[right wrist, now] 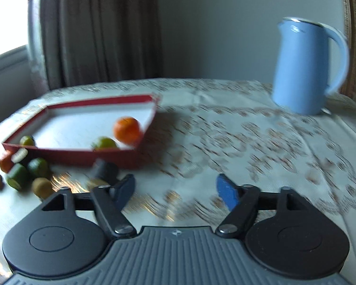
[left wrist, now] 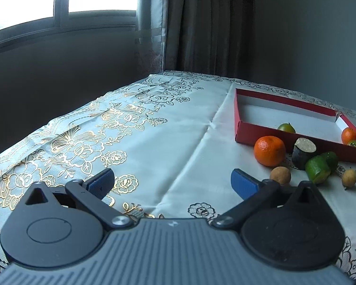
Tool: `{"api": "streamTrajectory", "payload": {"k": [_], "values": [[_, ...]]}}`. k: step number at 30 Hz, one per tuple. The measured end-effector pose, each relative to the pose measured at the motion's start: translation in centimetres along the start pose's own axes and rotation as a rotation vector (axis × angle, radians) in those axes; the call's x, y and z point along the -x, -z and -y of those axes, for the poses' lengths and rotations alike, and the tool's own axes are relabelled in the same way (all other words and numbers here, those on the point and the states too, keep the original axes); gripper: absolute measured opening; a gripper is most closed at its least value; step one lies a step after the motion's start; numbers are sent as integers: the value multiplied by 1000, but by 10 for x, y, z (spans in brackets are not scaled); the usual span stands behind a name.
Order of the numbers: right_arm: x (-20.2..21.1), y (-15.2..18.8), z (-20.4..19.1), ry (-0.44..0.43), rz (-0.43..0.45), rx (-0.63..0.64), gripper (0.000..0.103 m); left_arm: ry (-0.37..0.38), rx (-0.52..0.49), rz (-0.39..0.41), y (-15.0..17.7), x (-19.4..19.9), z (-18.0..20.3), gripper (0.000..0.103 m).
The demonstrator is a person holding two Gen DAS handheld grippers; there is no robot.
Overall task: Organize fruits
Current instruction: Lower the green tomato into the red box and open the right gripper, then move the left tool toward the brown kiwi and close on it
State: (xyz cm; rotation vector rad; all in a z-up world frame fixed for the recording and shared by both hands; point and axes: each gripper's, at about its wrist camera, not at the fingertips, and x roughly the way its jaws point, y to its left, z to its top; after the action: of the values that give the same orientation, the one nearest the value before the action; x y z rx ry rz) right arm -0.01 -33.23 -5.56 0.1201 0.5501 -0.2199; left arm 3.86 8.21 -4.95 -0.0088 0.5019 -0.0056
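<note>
- Two views, left wrist first: left gripper (left wrist: pixel 172 181) spread, nothing between the pads, over the tablecloth (left wrist: pixel 154 142). Large orange (left wrist: pixel 269 150) sits just outside the red tray (left wrist: pixel 239 128), near the green pieces (left wrist: pixel 319 169).
- Right wrist: right gripper (right wrist: pixel 175 188) spread, empty. Small orange (right wrist: pixel 127 129) lies inside the tray.
- Handling, judged: fruit is light, round and prone to rolling; grasp across its widest part.

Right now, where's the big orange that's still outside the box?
In the left wrist view the big orange sits on the tablecloth at right, just outside the red box, left of the dark cut piece.
</note>
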Motion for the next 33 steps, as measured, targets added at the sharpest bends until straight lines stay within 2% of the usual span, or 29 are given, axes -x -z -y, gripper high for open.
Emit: {"api": "streamTrajectory", "payload": {"k": [2,4,5,8,11,20,33], "values": [[0,2,7,-11,-14,-36,83,-5,-45,15,-1,3,8,103],[-2,2,4,-7,-22,-26,89,3,-104,15,-2,5,20,103],[-6,2,2,4,-46,-14,93,18,-124,11,-2,6,25,103],[-19,2,-4,33,-135,23,94,68,-166,17,-4,10,41,103],[-22,4,-4,45,-155,32,99,84,-197,19,-7,8,56,103],[-21,5,-4,40,-155,29,100,123,-197,-23,-16,-14,82,103],[-22,5,-4,40,-157,30,101,109,-213,-81,-14,-32,91,103]]}}
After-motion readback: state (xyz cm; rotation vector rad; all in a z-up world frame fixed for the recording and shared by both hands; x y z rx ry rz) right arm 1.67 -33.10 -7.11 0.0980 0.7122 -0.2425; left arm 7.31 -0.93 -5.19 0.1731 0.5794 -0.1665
